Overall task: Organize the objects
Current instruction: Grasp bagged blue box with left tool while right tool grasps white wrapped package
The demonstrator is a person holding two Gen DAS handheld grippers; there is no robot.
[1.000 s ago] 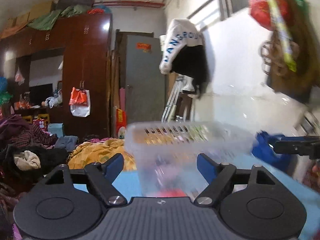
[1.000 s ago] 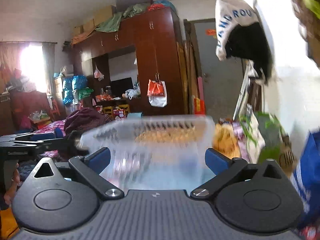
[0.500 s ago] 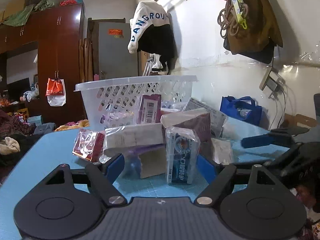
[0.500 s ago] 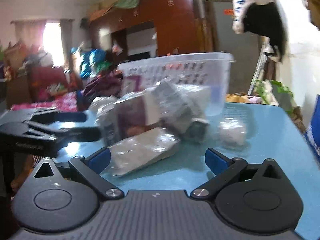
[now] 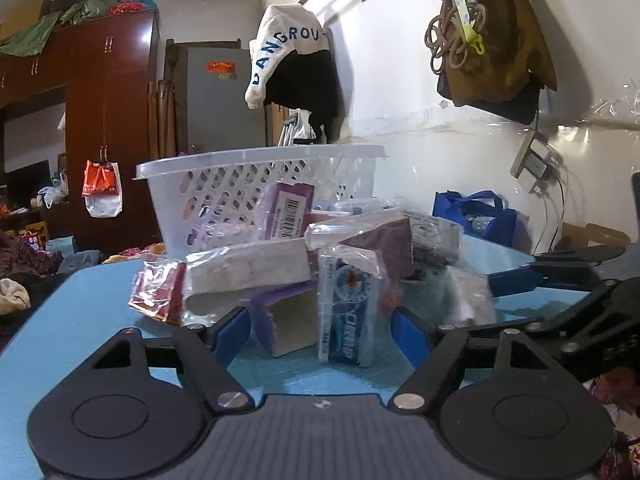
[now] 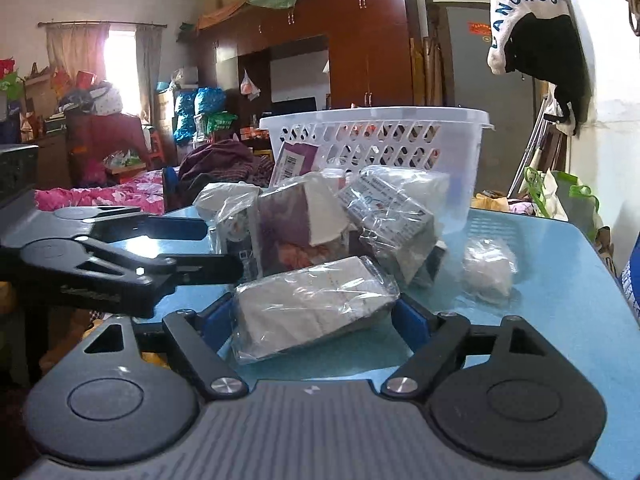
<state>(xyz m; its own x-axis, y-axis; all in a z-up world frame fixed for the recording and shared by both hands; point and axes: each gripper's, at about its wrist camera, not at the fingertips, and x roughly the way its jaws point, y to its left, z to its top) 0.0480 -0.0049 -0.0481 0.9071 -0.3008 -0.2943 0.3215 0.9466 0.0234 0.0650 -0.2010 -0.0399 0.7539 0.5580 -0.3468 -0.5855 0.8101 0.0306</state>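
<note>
The right gripper (image 6: 316, 316) is set low at the table edge with its jaws spread to either side of a pale bagged packet (image 6: 312, 312); the jaws have just been closing, the packet lies between them, and whether the pads press on it yet cannot be told. The left gripper (image 5: 320, 326) is likewise held low, its jaws spread and narrowed slightly; a blue-and-white bagged pack (image 5: 348, 312) and a brown box end (image 5: 290, 326) stand in the gap, neither visibly pinched. Both tools are aimed at the near edge of the heap, presumably because the outermost items can be lifted without disturbing the rest. Beyond the jaws, the bagged goods are piled loosely on the blue table (image 6: 560, 300): a long pale packet (image 5: 248, 268) rests across a red sachet (image 5: 156, 292), and a purple barcoded pack (image 5: 286, 216) leans upright against the white basket (image 5: 256, 196). A small crumpled bag (image 6: 488, 268) lies apart to the right of the heap. The basket stands upright behind the pile, touching it, and is judged to be the destination for the sorted items. The film wrapping is likely to be slippery, so a firm, centred grip is advised.
</note>
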